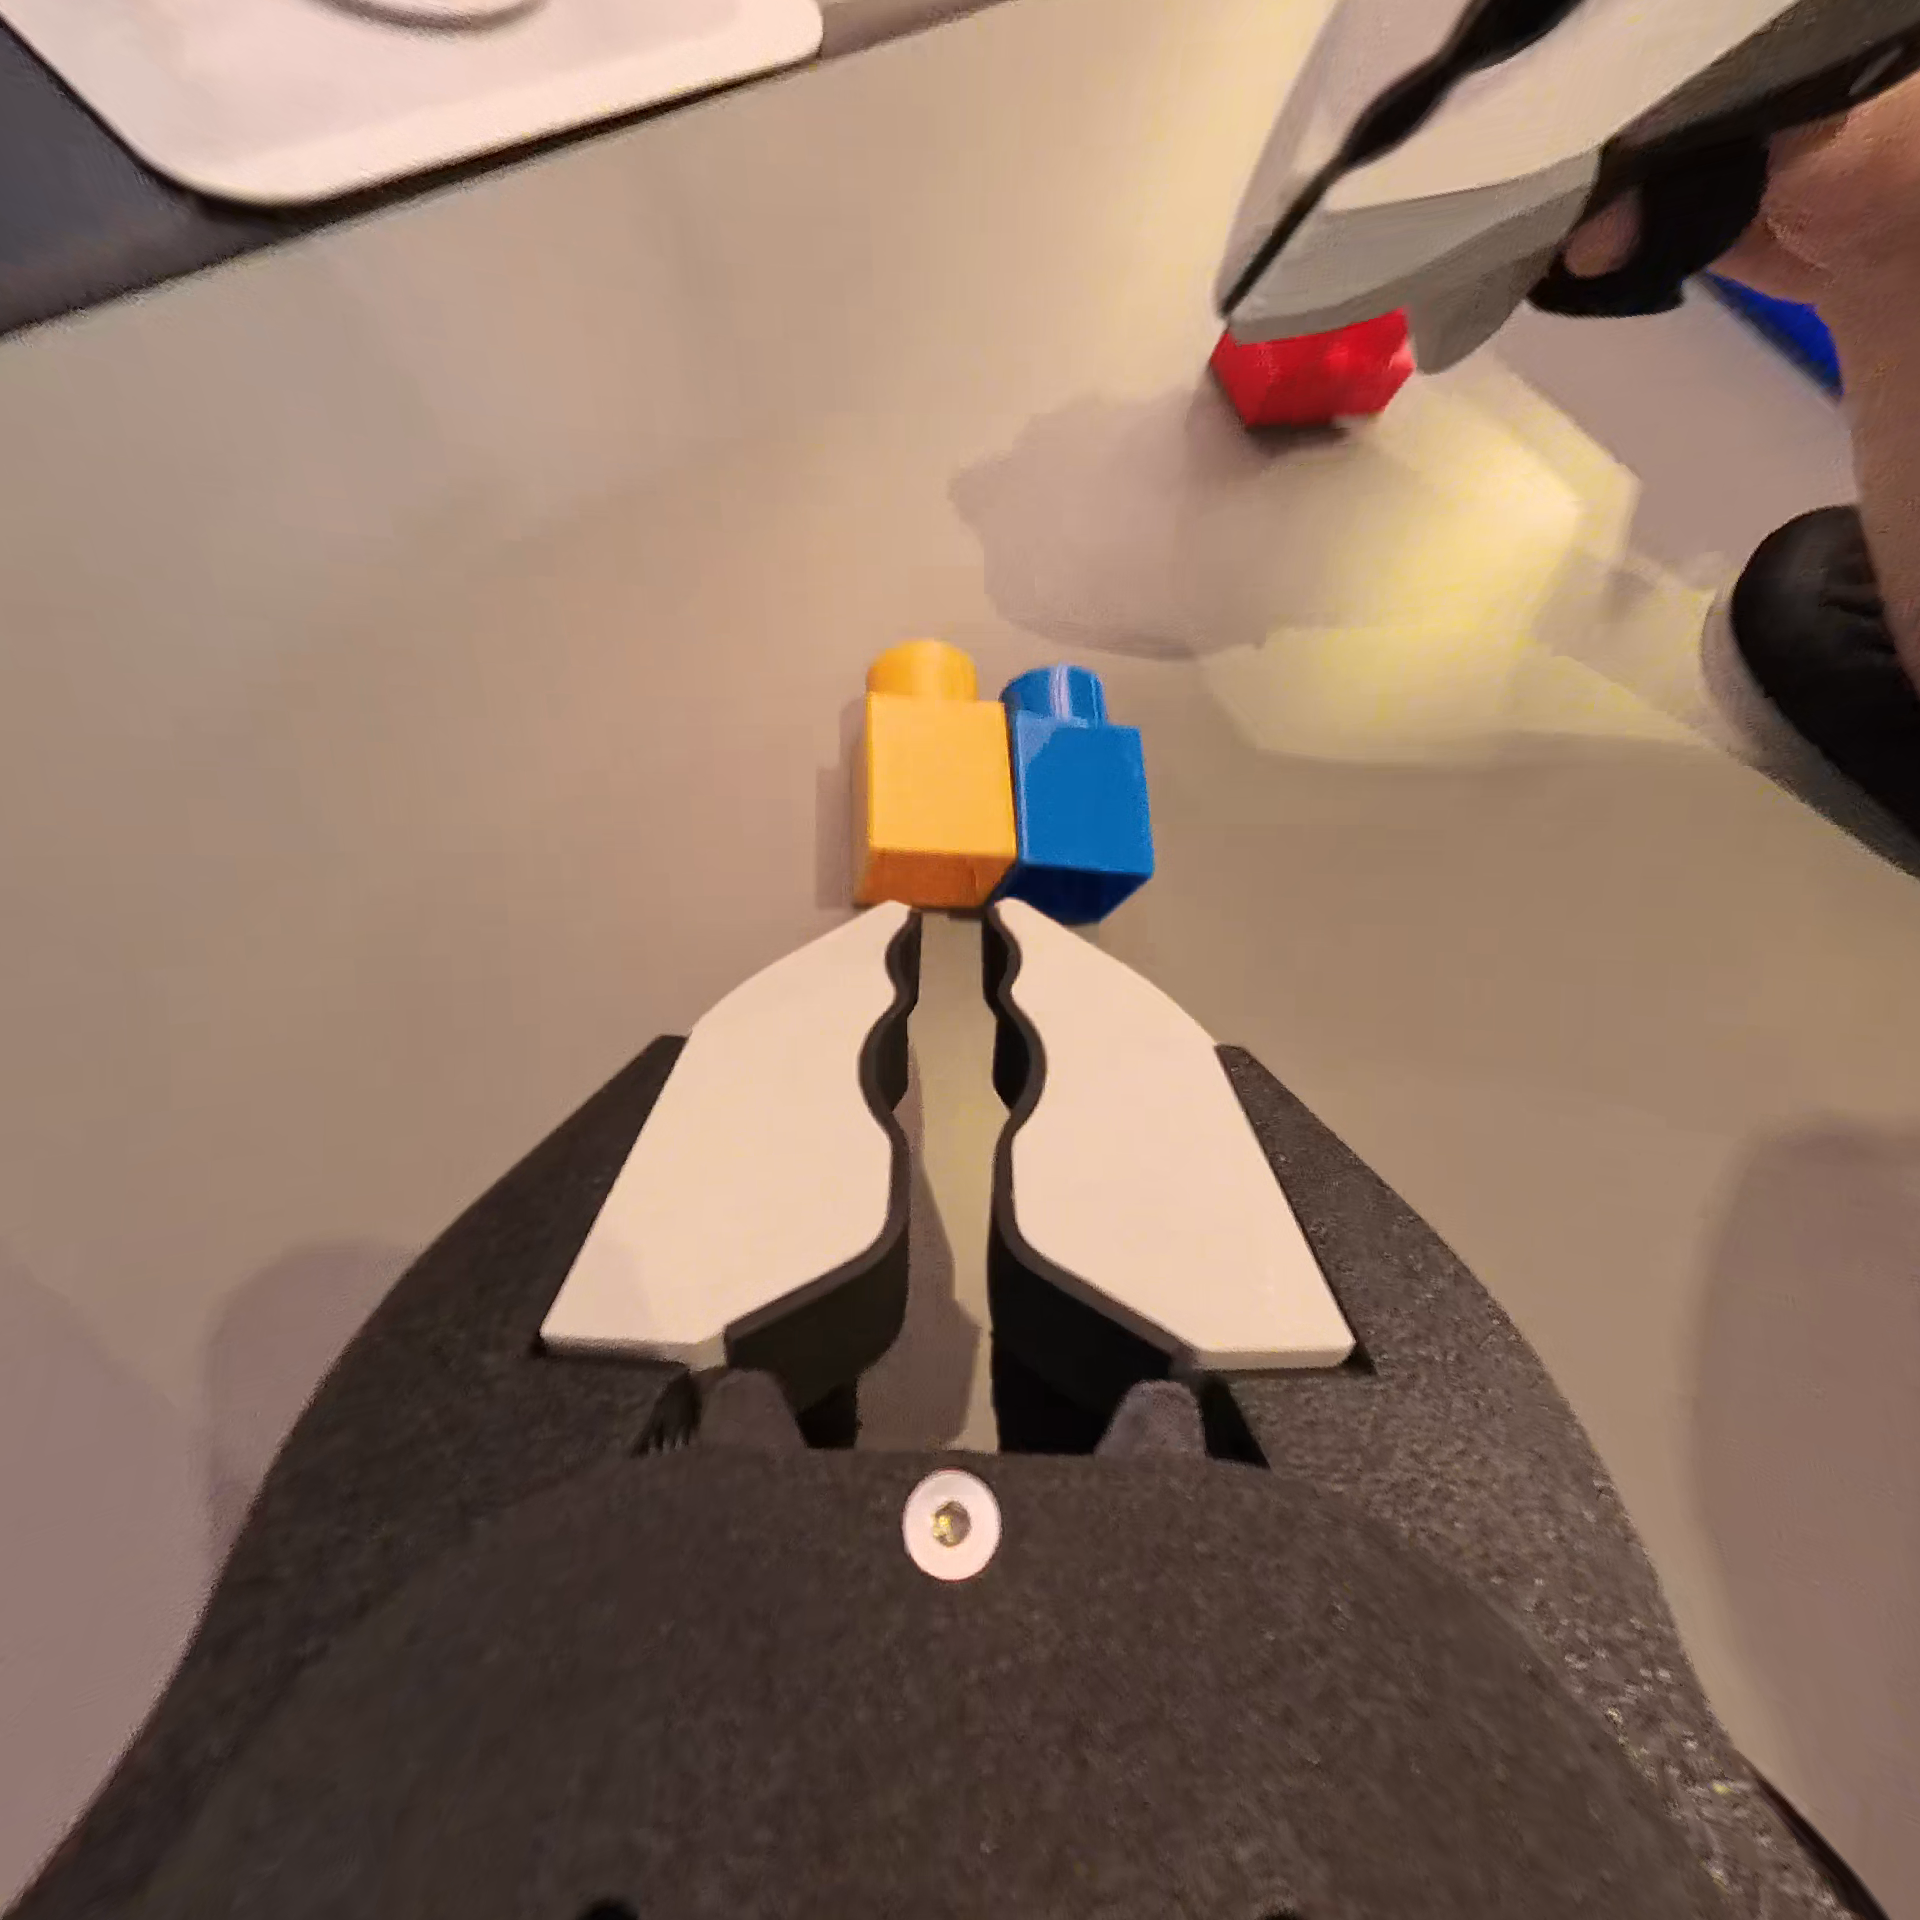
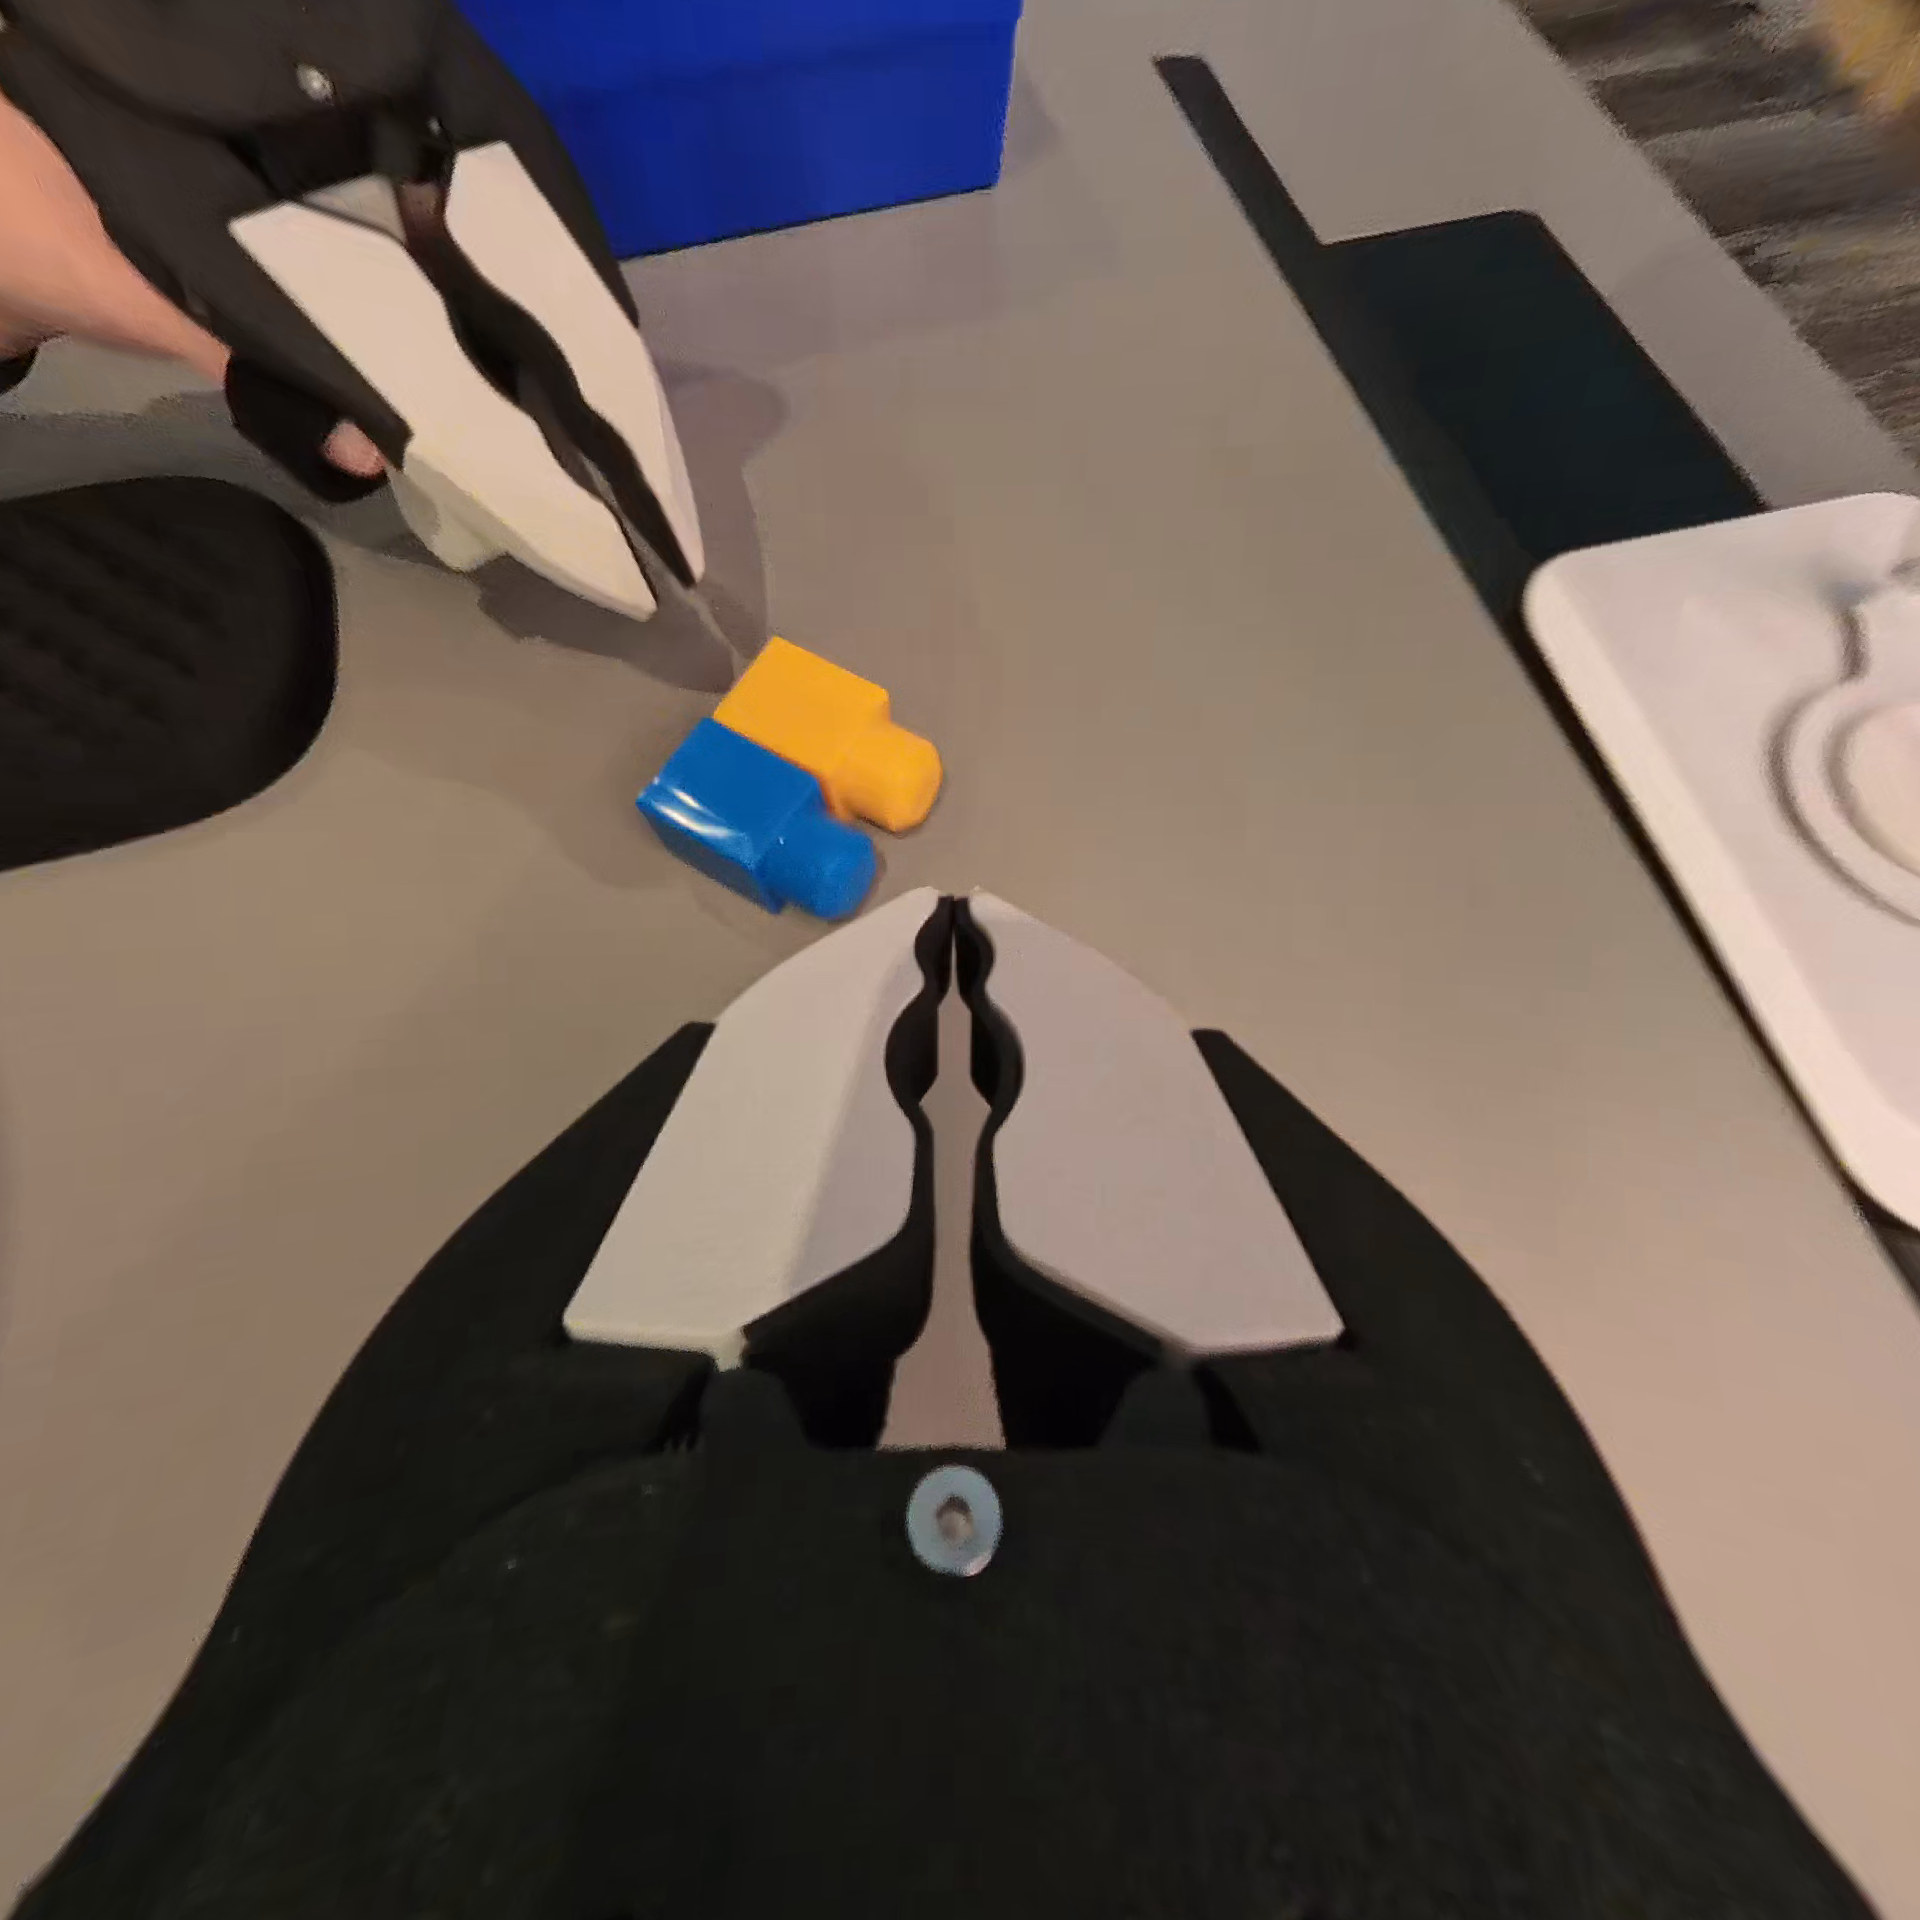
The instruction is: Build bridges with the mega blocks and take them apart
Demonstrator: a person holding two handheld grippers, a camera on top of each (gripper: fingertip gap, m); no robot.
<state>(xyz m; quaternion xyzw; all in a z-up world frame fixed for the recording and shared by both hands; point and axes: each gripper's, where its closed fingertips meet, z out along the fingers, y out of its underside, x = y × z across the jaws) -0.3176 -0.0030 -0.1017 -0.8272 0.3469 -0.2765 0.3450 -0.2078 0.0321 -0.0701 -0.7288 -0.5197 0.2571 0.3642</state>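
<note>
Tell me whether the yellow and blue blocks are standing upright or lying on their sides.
Lying on their sides. The yellow block and blue block rest touching on the table, their round studs pointing sideways rather than up.

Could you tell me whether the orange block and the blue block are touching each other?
Touching. In the right wrist view the orange block and blue block lie side by side with faces pressed together and no table visible between them; the left wrist view agrees.

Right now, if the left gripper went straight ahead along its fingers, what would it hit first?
Most likely the orange block, lying on its side just past the left gripper tips. The blue block lies against it, slightly right of that line. The gap before contact is hard to judge.
</note>
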